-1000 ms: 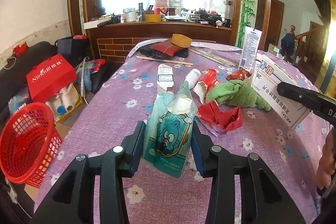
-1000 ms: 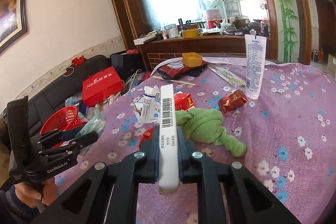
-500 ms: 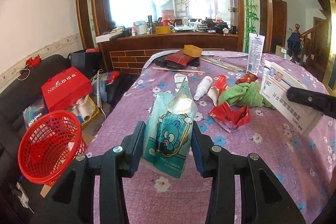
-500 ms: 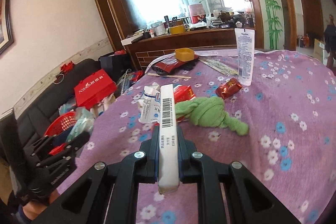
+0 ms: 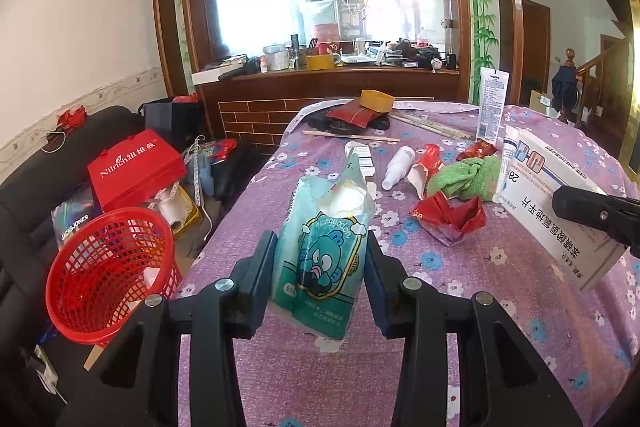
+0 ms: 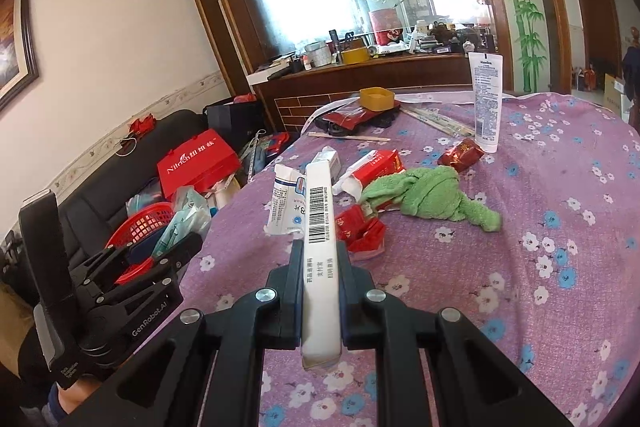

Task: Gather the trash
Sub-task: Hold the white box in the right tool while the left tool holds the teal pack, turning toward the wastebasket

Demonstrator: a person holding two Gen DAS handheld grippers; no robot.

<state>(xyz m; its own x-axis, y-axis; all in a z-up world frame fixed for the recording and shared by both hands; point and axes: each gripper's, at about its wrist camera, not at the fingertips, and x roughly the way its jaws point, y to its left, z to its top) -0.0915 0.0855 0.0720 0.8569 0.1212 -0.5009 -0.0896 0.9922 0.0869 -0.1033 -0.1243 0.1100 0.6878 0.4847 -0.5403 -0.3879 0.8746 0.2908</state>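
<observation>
My left gripper (image 5: 320, 263) is shut on a teal tissue pack (image 5: 324, 247) with a cartoon print, held above the table's left edge. A red mesh basket (image 5: 108, 267) stands on the floor to its lower left. My right gripper (image 6: 319, 267) is shut on a white medicine box (image 6: 319, 247) held edge-on above the purple flowered tablecloth (image 6: 520, 267). The box also shows in the left wrist view (image 5: 560, 207). Loose on the table lie red wrappers (image 5: 448, 219), a white bottle (image 5: 396, 167) and a small carton (image 5: 360, 159).
A green cloth (image 6: 428, 191), a white lotion tube (image 6: 486, 99), a yellow dish (image 6: 376, 98) and chopsticks (image 5: 352, 135) are on the table. A red box (image 5: 136, 167) and clutter sit on the black sofa (image 5: 24, 187) at left. A wooden counter (image 5: 340, 83) stands behind.
Both grippers have pulled back and risen from the table, each keeping its item. The red basket now sits closer to the left gripper's side.
</observation>
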